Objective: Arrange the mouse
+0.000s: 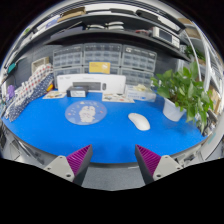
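- Riding on the gripper (112, 160), looking forward along both fingers (80, 158).
- Hovering above the near edge of the blue worktop (60, 135), facing the far shelving (120, 58), taking in everything widely.

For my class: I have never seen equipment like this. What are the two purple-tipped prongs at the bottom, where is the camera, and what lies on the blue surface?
A person carries hand-held tongs, and the camera rides on them, looking forward along the two fingers. The purple pads are the fingers' inner faces. The fingers stand apart and hold nothing. Beyond them lies a blue mat. On it rest a white mouse, a round clear disc with something white on it, and a potted green plant beside the mouse. Behind stands a white box-like device; I cannot tell what it is.
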Motion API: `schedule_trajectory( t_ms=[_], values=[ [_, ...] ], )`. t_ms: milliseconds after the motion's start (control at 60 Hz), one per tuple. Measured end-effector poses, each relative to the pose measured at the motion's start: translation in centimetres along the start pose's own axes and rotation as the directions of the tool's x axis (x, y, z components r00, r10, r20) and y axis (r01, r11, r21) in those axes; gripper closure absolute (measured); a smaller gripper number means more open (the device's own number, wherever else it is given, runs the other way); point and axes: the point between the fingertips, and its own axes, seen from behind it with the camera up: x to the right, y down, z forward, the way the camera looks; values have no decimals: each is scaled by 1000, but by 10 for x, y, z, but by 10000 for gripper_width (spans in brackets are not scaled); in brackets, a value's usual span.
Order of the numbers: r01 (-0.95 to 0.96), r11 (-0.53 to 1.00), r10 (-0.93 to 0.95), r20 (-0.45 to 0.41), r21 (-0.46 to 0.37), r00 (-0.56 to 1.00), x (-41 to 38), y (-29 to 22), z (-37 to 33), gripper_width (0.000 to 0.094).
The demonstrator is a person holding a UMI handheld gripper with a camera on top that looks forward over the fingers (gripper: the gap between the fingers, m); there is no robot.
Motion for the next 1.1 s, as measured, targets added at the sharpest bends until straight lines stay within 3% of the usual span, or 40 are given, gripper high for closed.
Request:
schedule_trajectory(
  t_ms=[333, 733, 883, 1000, 1100],
  values=[
    [-22, 999, 18, -90, -39, 996, 86, 1, 85, 70],
    [-62, 996, 60, -32, -66, 998, 130, -41, 198, 104],
    [-76, 994, 80, 43, -74, 996, 128, -52, 217, 217],
    [-67, 995, 71, 50, -71, 996, 126, -57, 225, 363],
    [-75, 994, 79, 43, -78, 996, 128, -60, 232, 405]
  ],
)
